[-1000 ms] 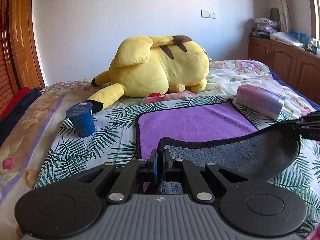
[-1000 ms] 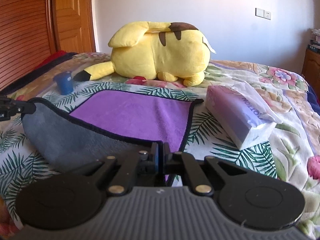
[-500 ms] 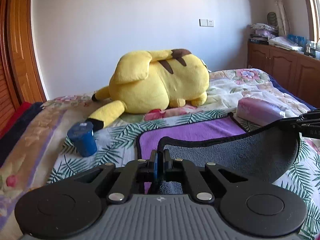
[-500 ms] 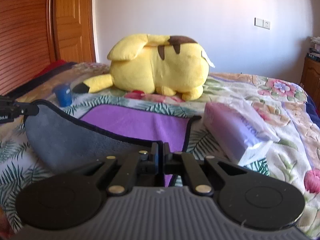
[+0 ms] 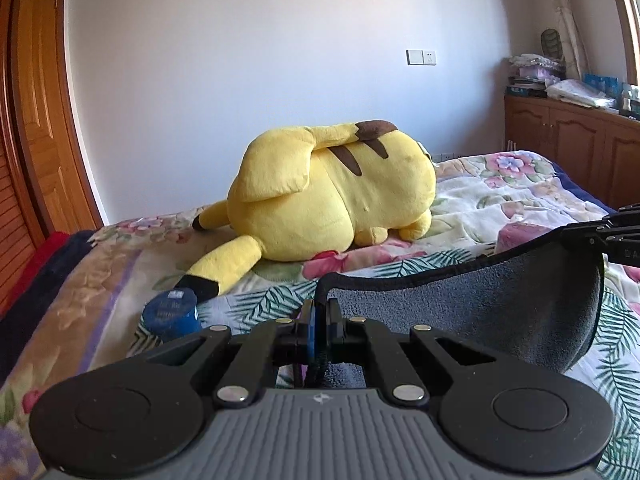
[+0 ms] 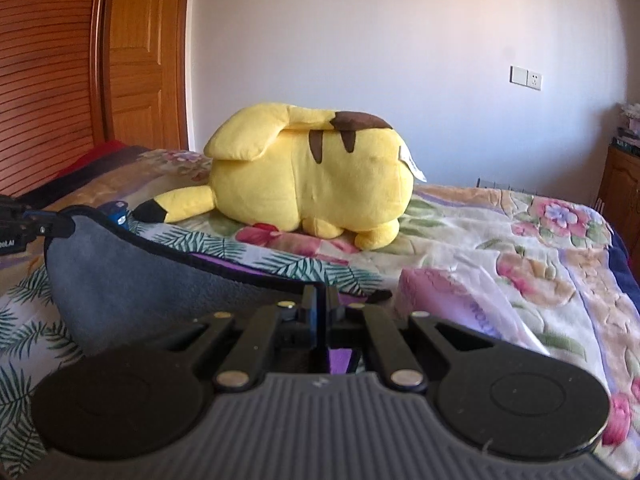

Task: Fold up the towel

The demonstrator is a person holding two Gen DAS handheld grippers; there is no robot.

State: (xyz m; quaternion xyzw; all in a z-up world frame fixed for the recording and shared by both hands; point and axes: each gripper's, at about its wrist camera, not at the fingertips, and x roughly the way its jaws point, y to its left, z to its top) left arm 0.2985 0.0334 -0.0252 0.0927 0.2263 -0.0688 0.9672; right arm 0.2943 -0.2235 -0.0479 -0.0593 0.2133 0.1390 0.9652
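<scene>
You're working in a home bedroom: a bed under a floral quilt is stretching ahead of your claws, a yellow Pikachu plush is lying on it, a wooden louvred wardrobe is standing left, wooden cabinets right.

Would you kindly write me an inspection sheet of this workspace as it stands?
Surface: bed with floral and palm-leaf quilt.
Job's things: towel, grey side up, near edge lifted, sagging between the claws; purple face beneath.
Clutter: yellow plush; blue cup; pink tissue pack.
Grippers: left claw and right claw each shut on a towel corner.
Cables: nothing seen.
Surroundings: wooden doors, wall socket, cabinet.
</scene>
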